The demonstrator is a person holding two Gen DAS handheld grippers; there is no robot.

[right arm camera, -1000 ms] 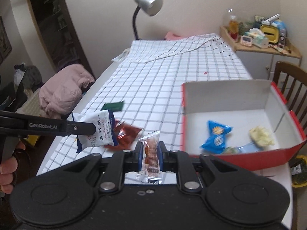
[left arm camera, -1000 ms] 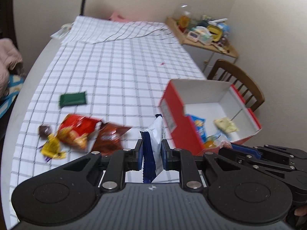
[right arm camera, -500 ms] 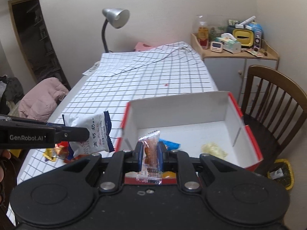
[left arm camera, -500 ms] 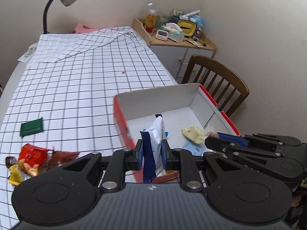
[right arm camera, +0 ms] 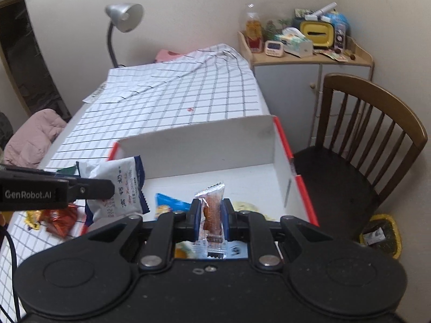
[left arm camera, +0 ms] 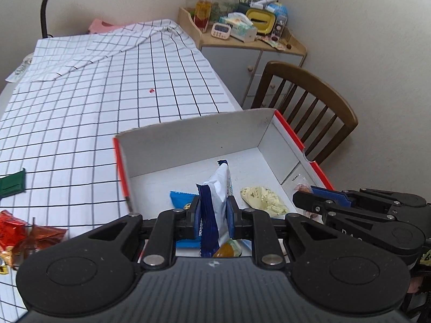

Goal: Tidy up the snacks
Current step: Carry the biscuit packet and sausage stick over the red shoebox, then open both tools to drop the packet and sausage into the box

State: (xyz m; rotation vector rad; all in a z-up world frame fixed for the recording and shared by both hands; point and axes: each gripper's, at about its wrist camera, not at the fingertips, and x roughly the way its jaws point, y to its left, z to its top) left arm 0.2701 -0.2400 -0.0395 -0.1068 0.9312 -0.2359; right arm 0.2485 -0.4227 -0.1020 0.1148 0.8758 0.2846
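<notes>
**Both tongs clamped on snacks above the box**

The left tongs (left arm camera: pixel 214 212) were clamped on a white-and-blue packet (left arm camera: pixel 215 202), its long axis upright, top pointing away. The right tongs (right arm camera: pixel 211 219) were clamped on a clear-wrapped orange snack (right arm camera: pixel 212 212), likewise upright. Beyond both lay the red-edged box (right arm camera: pixel 194 145) on the table (left arm camera: pixel 80 113).

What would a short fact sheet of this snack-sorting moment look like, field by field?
Setting: table with checked cloth, wooden chair beside it
Container: red and white box, open top
Already in box: blue packet, yellow packet
Left gripper: shut on white and blue snack bag, over the box
Right gripper: shut on small clear packet with an orange snack, over the box
Still on table: green packet, red wrappers
</notes>
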